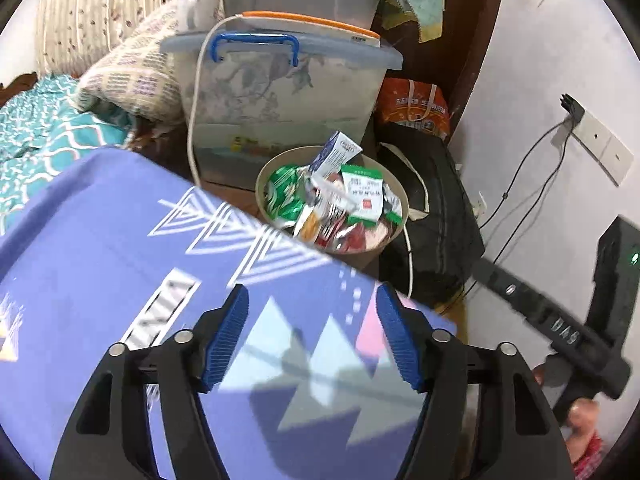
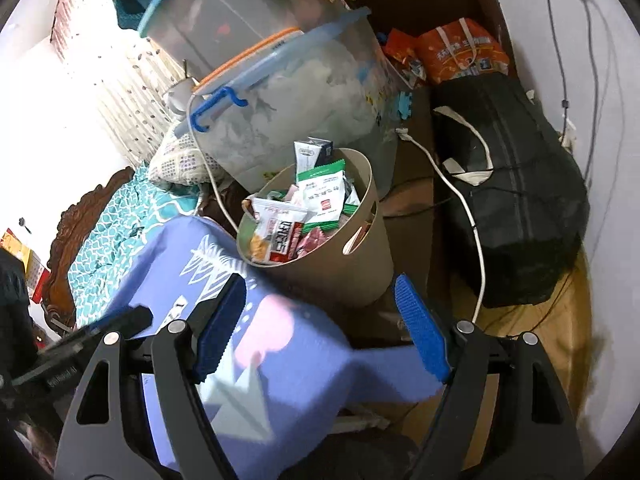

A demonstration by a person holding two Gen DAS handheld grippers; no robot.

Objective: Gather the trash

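A beige round bin (image 1: 362,255) (image 2: 360,268) stands past the far edge of a purple patterned table top (image 1: 120,260) (image 2: 280,356). It is heaped with wrappers: green-and-white packets (image 1: 362,196) (image 2: 322,196), a small white-and-blue carton (image 1: 334,152) (image 2: 312,150) and a red snack pack (image 2: 282,240). My left gripper (image 1: 312,336) hangs open over the purple cloth with nothing between its blue pads. My right gripper (image 2: 320,332) is open too and empty, short of the bin. The right tool's black body (image 1: 560,320) shows at the right of the left wrist view.
Behind the bin stands a clear storage box with a blue handle (image 1: 280,92) (image 2: 304,120), another tub stacked on it. A black bag (image 1: 436,216) (image 2: 516,184) and an orange sack (image 1: 416,108) (image 2: 464,54) sit right. A white cable (image 2: 472,216) trails down. Teal bedding (image 1: 44,136) lies left.
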